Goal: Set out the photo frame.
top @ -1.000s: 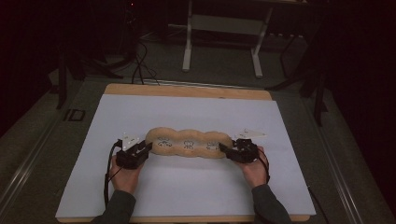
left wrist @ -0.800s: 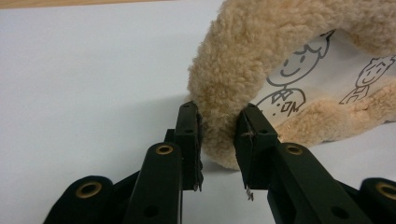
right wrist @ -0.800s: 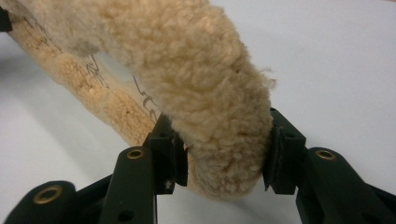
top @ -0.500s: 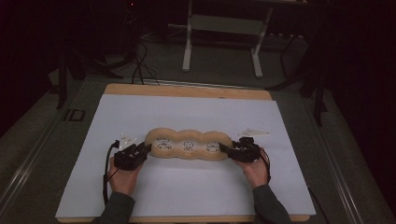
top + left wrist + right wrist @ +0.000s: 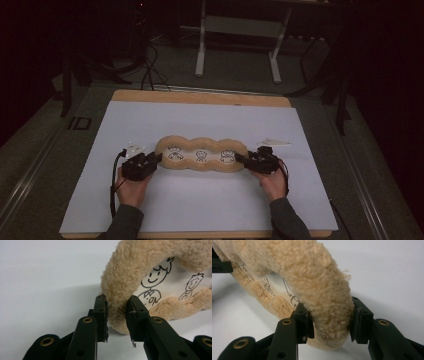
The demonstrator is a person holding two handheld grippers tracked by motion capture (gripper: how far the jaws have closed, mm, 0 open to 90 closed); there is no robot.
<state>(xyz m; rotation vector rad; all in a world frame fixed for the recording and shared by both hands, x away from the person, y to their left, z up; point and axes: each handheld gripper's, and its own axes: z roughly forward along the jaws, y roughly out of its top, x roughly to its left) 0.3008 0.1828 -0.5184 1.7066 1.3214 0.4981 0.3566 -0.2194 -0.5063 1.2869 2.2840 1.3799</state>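
The fleecy cushion [image 5: 201,155], tan with three little cartoon figures on its white middle, stretches between the two grippers on the white sheet [image 5: 200,125]. The left gripper [image 5: 156,160] pinches the cushion's fuzzy rim at one end, its pads [image 5: 101,312] pressed into the pile. The right gripper [image 5: 242,160] clamps the opposite end, the fleece bulging between its pads [image 5: 305,322]. A clear scrap [image 5: 274,142] lies just beyond the right gripper.
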